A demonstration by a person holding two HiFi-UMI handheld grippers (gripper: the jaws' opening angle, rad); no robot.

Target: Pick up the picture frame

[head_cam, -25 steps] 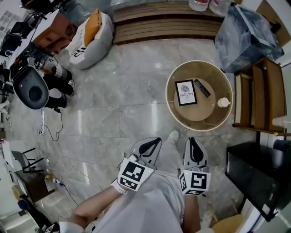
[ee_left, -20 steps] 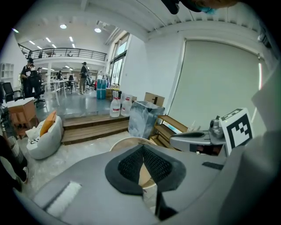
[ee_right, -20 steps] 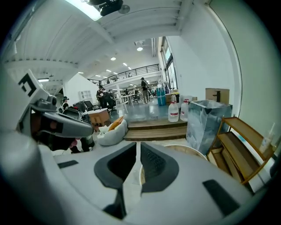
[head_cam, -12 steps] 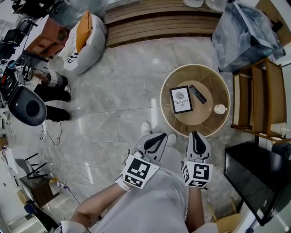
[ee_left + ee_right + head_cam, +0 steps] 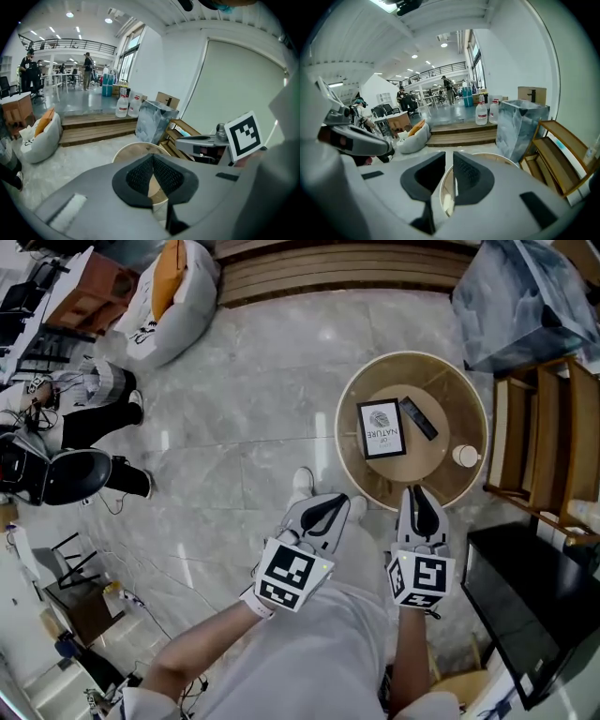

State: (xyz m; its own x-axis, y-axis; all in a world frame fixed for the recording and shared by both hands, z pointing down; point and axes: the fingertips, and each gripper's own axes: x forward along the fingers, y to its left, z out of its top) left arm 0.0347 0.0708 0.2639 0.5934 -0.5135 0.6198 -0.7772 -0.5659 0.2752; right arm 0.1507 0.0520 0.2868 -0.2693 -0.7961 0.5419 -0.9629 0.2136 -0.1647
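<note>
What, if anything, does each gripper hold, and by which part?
Nothing. The left gripper and right gripper are both shut and empty; the picture frame lies untouched on the table.

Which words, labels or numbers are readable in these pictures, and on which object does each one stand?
"OF NATURE": on the print inside the picture frame, which lies on the round table; the small "OF" is less certain.
Black print on the white bean bag: too blurred to read.
Red labels on the bottles by the wooden steps: too small to read.
</note>
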